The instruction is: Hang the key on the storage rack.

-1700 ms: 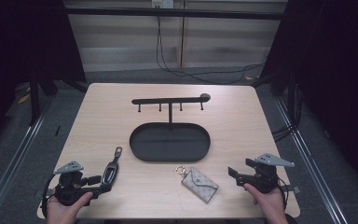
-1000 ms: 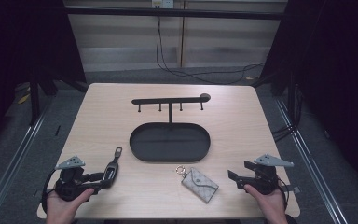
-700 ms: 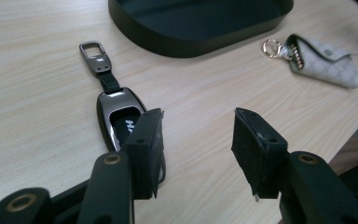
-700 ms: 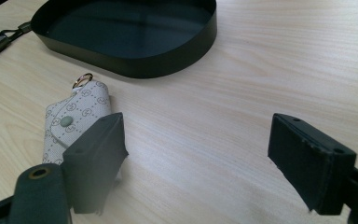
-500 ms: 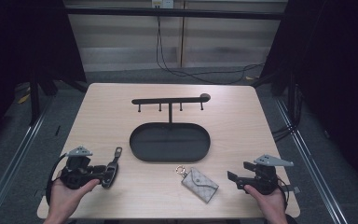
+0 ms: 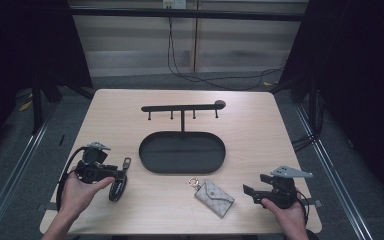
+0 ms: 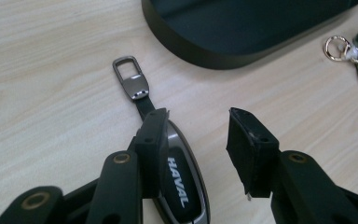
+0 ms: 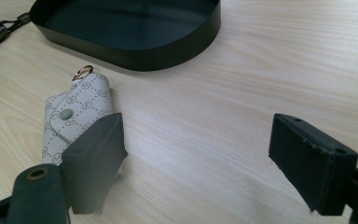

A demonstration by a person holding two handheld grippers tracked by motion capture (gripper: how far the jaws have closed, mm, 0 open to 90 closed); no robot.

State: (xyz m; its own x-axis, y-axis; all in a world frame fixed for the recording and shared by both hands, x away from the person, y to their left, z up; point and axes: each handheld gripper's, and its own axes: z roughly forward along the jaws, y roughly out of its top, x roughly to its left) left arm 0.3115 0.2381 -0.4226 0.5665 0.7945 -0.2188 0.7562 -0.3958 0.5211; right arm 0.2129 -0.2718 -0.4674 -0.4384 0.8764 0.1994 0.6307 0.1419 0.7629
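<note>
A black-and-silver car key fob (image 7: 179, 182) with a strap and metal clip (image 7: 133, 81) lies on the wooden table at the front left (image 6: 117, 189). My left gripper (image 7: 196, 126) hovers over it with jaws that have just been closing. One finger (image 7: 151, 144) overlaps the fob's edge and the other stands clear, with bare table between. In the high view the left gripper (image 6: 119, 179) points right. A grey patterned key pouch (image 8: 70, 121) with a gold ring lies front centre (image 6: 215, 197). My right gripper (image 8: 198, 140) stands wide open beside it, with nothing between its jaws.
A black oval tray (image 6: 145, 150) sits mid-table, and its rim (image 7: 205, 51) lies just beyond the fob. Behind it stands a black hook rack (image 6: 182, 107). The table's front edge is close to both hands.
My left gripper has moved right and slightly away from the person, onto the key fob, and its jaws have narrowed. The right gripper and the pouch have stayed put.
</note>
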